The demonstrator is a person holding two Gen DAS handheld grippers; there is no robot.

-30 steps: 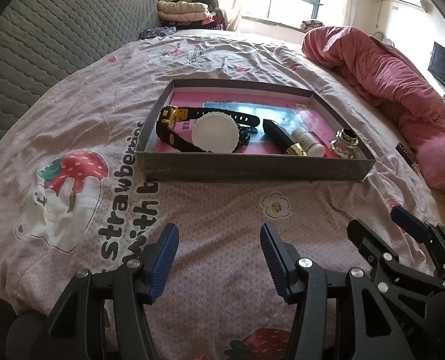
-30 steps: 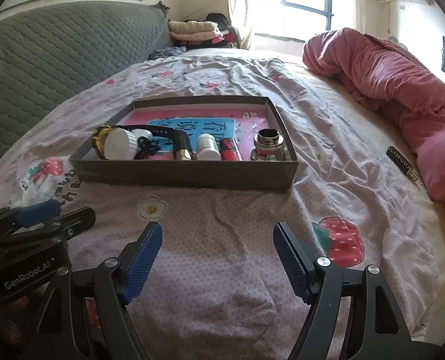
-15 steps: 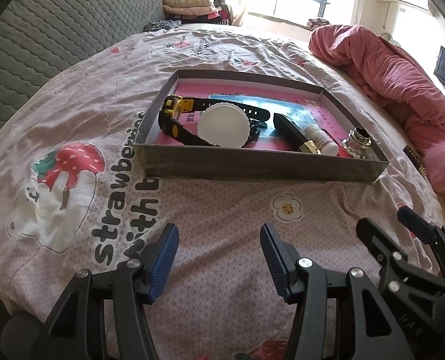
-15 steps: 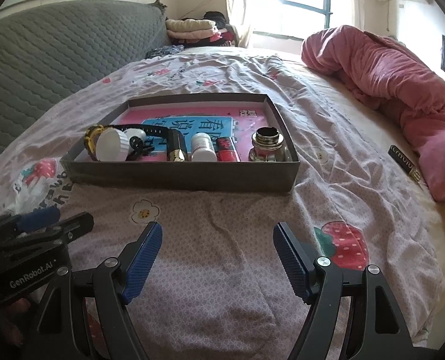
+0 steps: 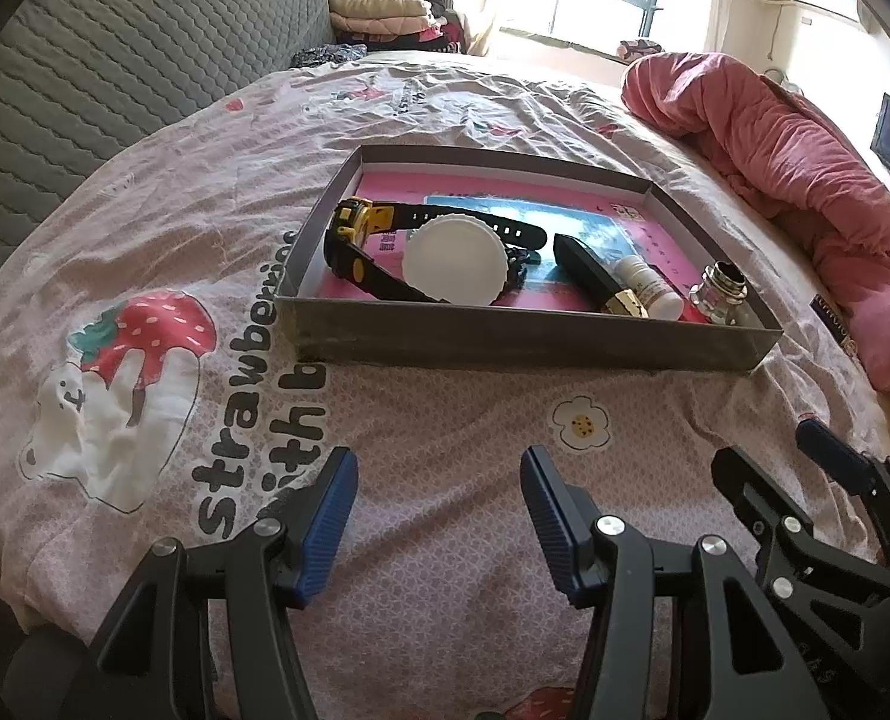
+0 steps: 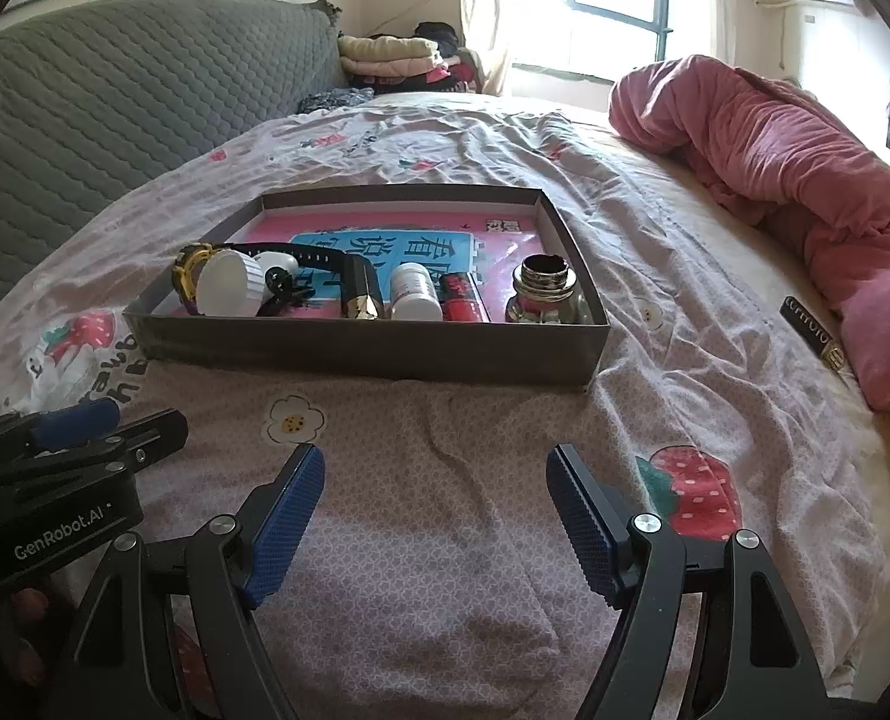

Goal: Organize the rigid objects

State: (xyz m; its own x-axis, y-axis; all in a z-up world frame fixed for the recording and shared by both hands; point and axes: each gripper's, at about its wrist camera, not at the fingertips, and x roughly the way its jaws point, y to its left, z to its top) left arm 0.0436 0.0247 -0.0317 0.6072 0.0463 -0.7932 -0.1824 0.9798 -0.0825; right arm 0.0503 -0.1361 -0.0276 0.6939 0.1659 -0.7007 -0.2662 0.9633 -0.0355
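A grey cardboard tray (image 5: 523, 337) (image 6: 379, 354) lies on the bed ahead of both grippers. In it are a black and yellow watch (image 5: 355, 246) (image 6: 190, 270), a white round lid (image 5: 454, 267) (image 6: 229, 285), a black and gold tube (image 5: 595, 276) (image 6: 361, 291), a small white bottle (image 5: 649, 285) (image 6: 415, 291), a red item (image 6: 460, 300) and a metal-capped bottle (image 5: 724, 297) (image 6: 544, 294). A black tube (image 6: 814, 339) (image 5: 832, 321) lies on the sheet right of the tray. My left gripper (image 5: 439, 516) and my right gripper (image 6: 436, 516) are open and empty, above the sheet.
A pink quilt (image 5: 805, 180) (image 6: 775, 180) is bunched at the right, touching the black tube's area. A grey quilted headboard (image 5: 85, 78) (image 6: 115, 96) runs along the left. Folded clothes (image 6: 391, 57) sit at the far end by the window.
Both grippers have moved slightly closer to the tray and the left one has tilted down a little. Both stay open and empty. Nothing in the tray has moved.
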